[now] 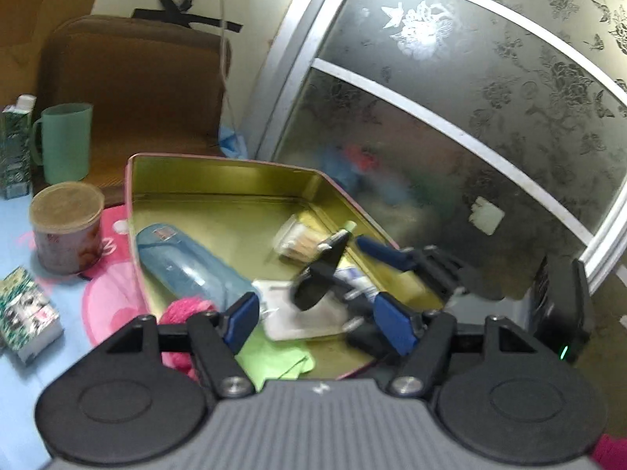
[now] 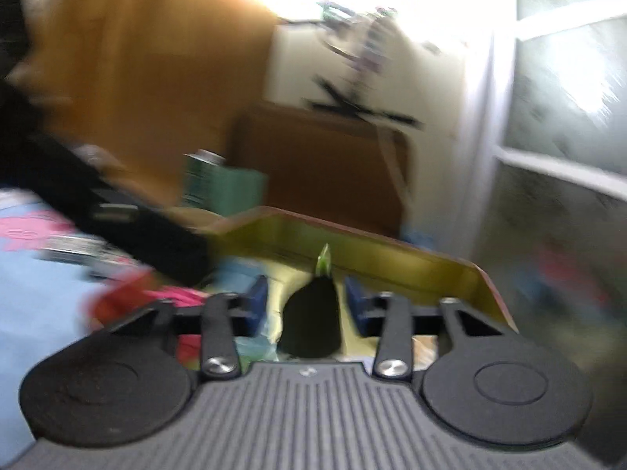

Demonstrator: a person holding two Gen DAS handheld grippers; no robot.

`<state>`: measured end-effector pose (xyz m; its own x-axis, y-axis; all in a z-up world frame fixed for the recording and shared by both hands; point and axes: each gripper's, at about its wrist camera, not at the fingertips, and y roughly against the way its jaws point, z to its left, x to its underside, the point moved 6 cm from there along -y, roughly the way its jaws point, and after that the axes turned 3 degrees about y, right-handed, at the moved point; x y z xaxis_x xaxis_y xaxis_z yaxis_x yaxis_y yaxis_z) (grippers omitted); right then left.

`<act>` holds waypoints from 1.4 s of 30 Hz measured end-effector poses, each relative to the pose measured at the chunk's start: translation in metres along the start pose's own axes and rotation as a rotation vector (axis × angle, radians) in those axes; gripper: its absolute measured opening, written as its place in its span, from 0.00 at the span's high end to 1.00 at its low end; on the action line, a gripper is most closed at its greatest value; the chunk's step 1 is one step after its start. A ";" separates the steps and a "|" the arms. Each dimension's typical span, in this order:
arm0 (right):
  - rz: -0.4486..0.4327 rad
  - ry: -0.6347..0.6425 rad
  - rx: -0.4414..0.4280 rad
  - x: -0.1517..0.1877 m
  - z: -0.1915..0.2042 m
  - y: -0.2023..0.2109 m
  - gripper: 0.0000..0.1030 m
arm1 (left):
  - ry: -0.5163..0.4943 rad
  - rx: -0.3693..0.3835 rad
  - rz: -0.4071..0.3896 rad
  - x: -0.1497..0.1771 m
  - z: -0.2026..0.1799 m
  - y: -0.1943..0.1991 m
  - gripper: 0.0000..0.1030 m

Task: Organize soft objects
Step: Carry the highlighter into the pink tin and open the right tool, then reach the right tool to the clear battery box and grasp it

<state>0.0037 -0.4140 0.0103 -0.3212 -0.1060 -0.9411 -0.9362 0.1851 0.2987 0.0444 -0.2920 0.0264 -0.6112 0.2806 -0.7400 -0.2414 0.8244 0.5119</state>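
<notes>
Task well advanced. Tin [image 1: 219, 180] already holds bottle [image 1: 188, 262], pink yarn [image 1: 184, 309], green cloth [image 1: 274, 356], tube, white packet. Left hand-held gripper [image 1: 317, 317] wide, empty, over tin's near edge. Right hand-held gripper [image 2: 305, 303] wide; dark cone [image 2: 309, 321] between its fingers, contact unclear. Boxes, can [image 1: 66, 227], mug outside tin on mat.

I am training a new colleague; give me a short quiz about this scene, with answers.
1. True or false: the blue bottle lies on its side in the tin.
2. Which stands outside the tin? A) green mug B) cotton swabs C) blue bottle
3. What sits between the right gripper's open jaws?
Key: 1 true; 2 A; 3 the black eggplant-shaped toy.
</notes>
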 end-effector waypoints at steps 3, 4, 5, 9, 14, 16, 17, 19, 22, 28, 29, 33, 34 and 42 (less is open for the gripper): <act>-0.029 -0.105 -0.029 0.001 -0.016 0.010 0.39 | 0.050 -0.018 -0.025 0.010 0.027 0.021 0.31; -0.038 -0.122 -0.036 0.000 -0.016 0.011 0.39 | 0.068 -0.033 -0.040 0.012 0.040 0.031 0.27; -0.051 -0.135 -0.050 -0.003 -0.013 0.014 0.39 | 0.088 -0.061 -0.054 0.017 0.055 0.042 0.26; -0.108 -0.132 -0.151 -0.023 0.016 0.026 0.39 | 0.191 -0.225 -0.091 0.044 0.123 0.092 0.26; -0.106 -0.112 -0.392 -0.051 0.089 0.024 0.39 | 0.270 -0.538 -0.152 0.080 0.205 0.158 0.26; -0.066 -0.102 -0.490 -0.055 0.124 0.012 0.39 | 0.306 -0.600 -0.179 0.091 0.229 0.179 0.26; -0.035 -0.098 -0.533 -0.056 0.142 0.003 0.39 | 0.308 -0.612 -0.209 0.094 0.235 0.190 0.25; 0.034 -0.093 -0.606 -0.054 0.177 -0.015 0.39 | 0.314 -0.632 -0.241 0.099 0.243 0.202 0.25; 0.138 -0.076 -0.666 -0.051 0.223 -0.048 0.38 | 0.317 -0.607 -0.283 0.101 0.243 0.208 0.22; 0.280 -0.064 -0.604 -0.050 0.263 -0.116 0.32 | 0.275 -0.588 -0.316 0.101 0.232 0.209 0.20; 0.293 -0.047 -0.579 -0.050 0.267 -0.127 0.32 | 0.274 -0.584 -0.320 0.101 0.232 0.209 0.20; 0.339 0.011 -0.498 -0.048 0.271 -0.162 0.32 | 0.301 -0.560 -0.328 0.102 0.235 0.211 0.19; 0.374 -0.011 -0.515 -0.043 0.268 -0.166 0.30 | 0.311 -0.555 -0.330 0.102 0.237 0.211 0.16; 0.318 0.091 -0.557 -0.019 0.263 -0.107 0.31 | 0.329 -0.534 -0.336 0.103 0.239 0.213 0.12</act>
<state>0.1478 -0.1748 -0.0452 -0.5828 -0.2161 -0.7834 -0.7193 -0.3114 0.6210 0.1098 0.0299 -0.0445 -0.6142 -0.1789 -0.7686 -0.7417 0.4633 0.4850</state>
